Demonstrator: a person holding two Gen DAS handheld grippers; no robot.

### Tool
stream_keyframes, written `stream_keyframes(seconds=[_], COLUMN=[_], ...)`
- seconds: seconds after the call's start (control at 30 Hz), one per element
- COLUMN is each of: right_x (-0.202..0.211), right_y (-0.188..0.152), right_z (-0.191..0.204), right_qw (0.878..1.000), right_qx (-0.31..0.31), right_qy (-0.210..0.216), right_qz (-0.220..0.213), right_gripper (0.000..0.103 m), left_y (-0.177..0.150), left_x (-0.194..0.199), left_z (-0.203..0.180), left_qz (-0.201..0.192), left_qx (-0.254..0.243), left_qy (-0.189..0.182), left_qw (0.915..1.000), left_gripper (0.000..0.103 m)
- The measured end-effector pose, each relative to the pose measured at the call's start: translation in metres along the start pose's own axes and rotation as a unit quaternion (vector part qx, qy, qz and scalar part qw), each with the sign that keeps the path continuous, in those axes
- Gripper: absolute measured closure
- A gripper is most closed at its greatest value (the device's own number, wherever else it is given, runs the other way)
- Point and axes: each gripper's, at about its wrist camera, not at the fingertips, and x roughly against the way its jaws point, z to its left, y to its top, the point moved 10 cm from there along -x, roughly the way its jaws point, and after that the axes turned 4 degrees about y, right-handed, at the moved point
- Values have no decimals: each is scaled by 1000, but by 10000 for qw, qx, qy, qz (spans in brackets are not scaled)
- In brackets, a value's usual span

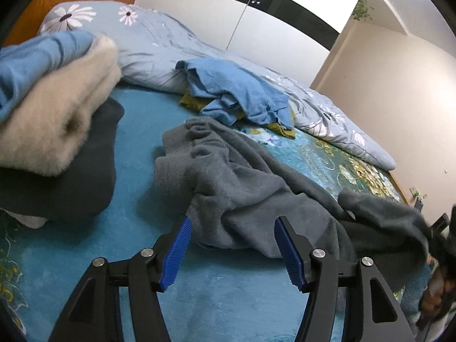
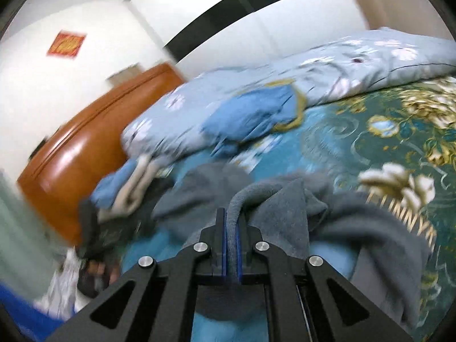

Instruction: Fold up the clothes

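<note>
Grey fleecy knit garment (image 1: 256, 188) lying crumpled on the teal plush floral bed cover (image 1: 136, 119), near the front edge, between a stack of folded clothes (image 1: 51, 119) on one side and a heap of blue and mustard clothing (image 1: 236, 94) toward the pale blue flowered quilt (image 1: 159, 45).

Right gripper (image 2: 232, 228): blue pads closed tight on a rolled grey edge of the garment, fabric pinched between them and draped off to either side. Right wrist view heavily blurred; detail of the gripped edge limited.

Left gripper (image 1: 230, 225): jaws standing apart at a middling spread, holding nothing, poised just over the nearest fold of the garment; pads not pressing on cloth.

Step in hand, judged: lifting and spreading the garment ahead of the first fold.

Recommended handling: close left pads on a matching hem or shoulder edge, not a bunched middle fold; draw both grips apart until the cloth hangs flat; lay down smoothly before folding; keep clear of the folded stack.

Orientation: long axis in the left wrist view running from upper left, a ribbed cuff or hem (image 1: 173, 168), down toward lower right, where the right gripper holds it. Which end is collar or hem: cannot tell, garment too rumpled.
</note>
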Motion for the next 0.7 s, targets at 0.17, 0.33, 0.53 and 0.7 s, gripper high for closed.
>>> stream_keyframes(seconds=[0.17, 0.33, 0.53, 0.7], right_x=[-3, 23, 52, 30], right_y=[-57, -54, -31, -47], right_z=[-27, -66, -116, -141], right_qw=[9947, 9922, 9756, 9677], right_qx=[160, -344, -349, -326], right_qy=[-739, -1127, -2161, -2379], right_qz=[691, 400, 176, 770], right_gripper=[97, 64, 51, 48], left_y=[5, 23, 72, 95], left_x=[4, 3, -35, -97], left_z=[4, 11, 14, 24], left_qz=[-59, -183, -153, 358], left_qx=[13, -4, -163, -446], left_qy=[82, 231, 389, 941], left_qw=[9999, 9996, 9990, 9939], left_gripper=[36, 33, 29, 27])
